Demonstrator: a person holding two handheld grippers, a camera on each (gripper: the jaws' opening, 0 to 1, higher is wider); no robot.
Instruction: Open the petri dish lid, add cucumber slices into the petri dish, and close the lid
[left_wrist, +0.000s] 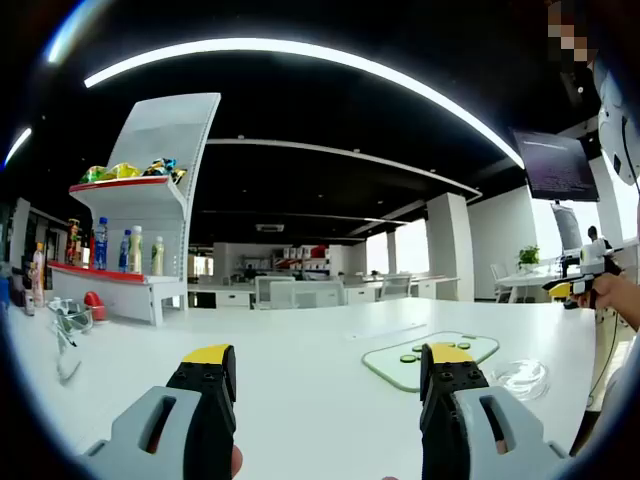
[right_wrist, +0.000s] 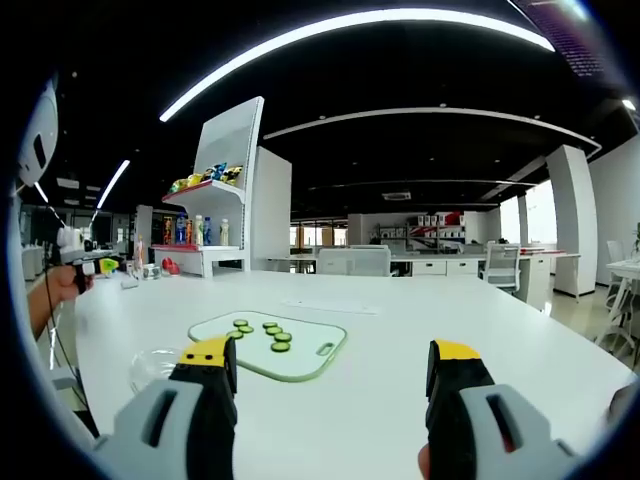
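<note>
Both grippers hang above the white desk (right_wrist: 480, 330), the left gripper (left_wrist: 328, 375) and the right gripper (right_wrist: 330, 372) each with fingers spread wide and grasping nothing. Green cucumber slices (right_wrist: 265, 334) lie on a glass cutting board (right_wrist: 310, 360), and the clear petri dish (right_wrist: 152, 366) sits lidded just beside the board's corner.

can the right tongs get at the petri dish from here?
Probably yes. The right tongs are open, holding nothing, and the petri dish sits on the bare white table just left of the left jaw, beside the cutting board. Nothing lies between; it needs a swing left.
</note>
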